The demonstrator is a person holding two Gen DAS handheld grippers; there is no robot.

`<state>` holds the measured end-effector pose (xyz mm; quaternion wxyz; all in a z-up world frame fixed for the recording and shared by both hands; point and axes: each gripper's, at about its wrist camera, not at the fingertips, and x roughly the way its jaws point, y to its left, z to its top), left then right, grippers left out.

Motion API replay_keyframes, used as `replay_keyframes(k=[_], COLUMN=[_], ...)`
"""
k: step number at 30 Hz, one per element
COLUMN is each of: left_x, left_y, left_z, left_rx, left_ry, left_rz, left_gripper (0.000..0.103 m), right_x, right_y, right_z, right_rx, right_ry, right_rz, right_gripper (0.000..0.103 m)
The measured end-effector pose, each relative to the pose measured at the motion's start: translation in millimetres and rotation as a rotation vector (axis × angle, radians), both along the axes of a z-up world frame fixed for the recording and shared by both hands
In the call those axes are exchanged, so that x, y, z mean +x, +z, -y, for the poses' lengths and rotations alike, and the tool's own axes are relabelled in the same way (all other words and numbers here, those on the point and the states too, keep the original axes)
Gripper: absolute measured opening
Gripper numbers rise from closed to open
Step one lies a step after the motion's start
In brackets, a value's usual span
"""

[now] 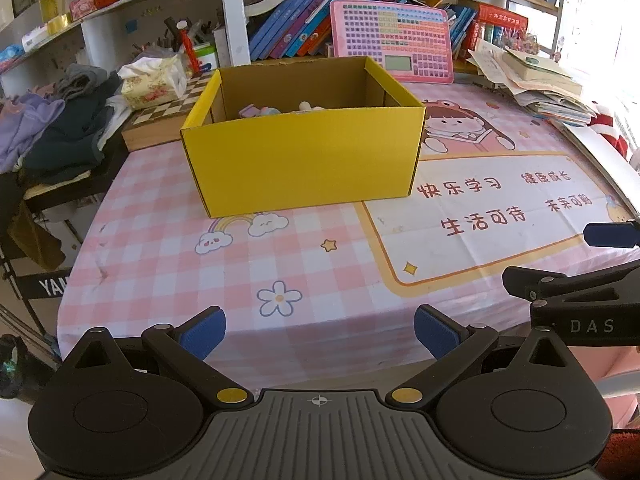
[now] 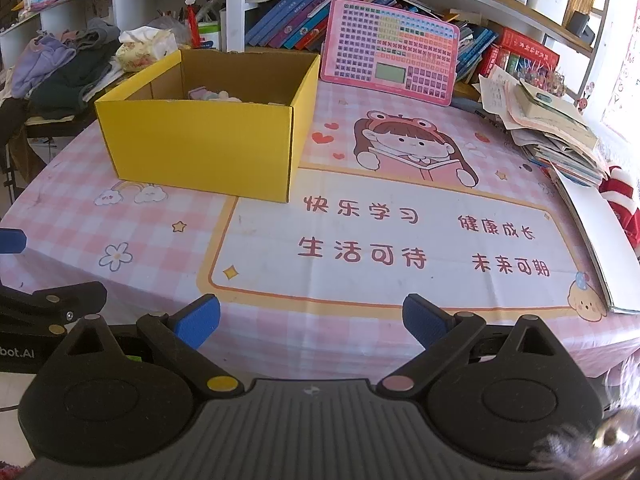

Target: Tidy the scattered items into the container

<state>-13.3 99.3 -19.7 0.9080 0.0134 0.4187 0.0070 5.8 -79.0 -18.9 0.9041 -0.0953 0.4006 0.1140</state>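
Tidying looks about done: I see no loose items on the counter (image 2: pixel 360 240), only a few pastel pieces low inside the yellow box (image 1: pixel 304 152), which sits at the counter's far left. Left tool (image 1: pixel 318 334) spread wide, empty, touching nothing, hanging over the near edge. Right tool (image 2: pixel 312 320) likewise spread, empty. Next I'd scan for strays before retreating.

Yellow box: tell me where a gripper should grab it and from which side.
Grip the yellow box by the top edge of its near wall, coming from above. The open top leaves that thin wall free; the whole box looks too wide for the open right gripper.
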Motion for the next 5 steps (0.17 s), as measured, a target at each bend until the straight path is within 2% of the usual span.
replay_keyframes(k=[5], left_x=[0.7], left_y=[0.1], left_z=[1.6], left_rx=[0.010], left_ry=[0.003], left_rz=[0.003], left_gripper=[0.102], right_x=[1.7], right_y=[-0.6], right_z=[0.9], right_rx=[0.001], right_ry=[-0.002], right_rz=[-0.002], right_gripper=[0.099])
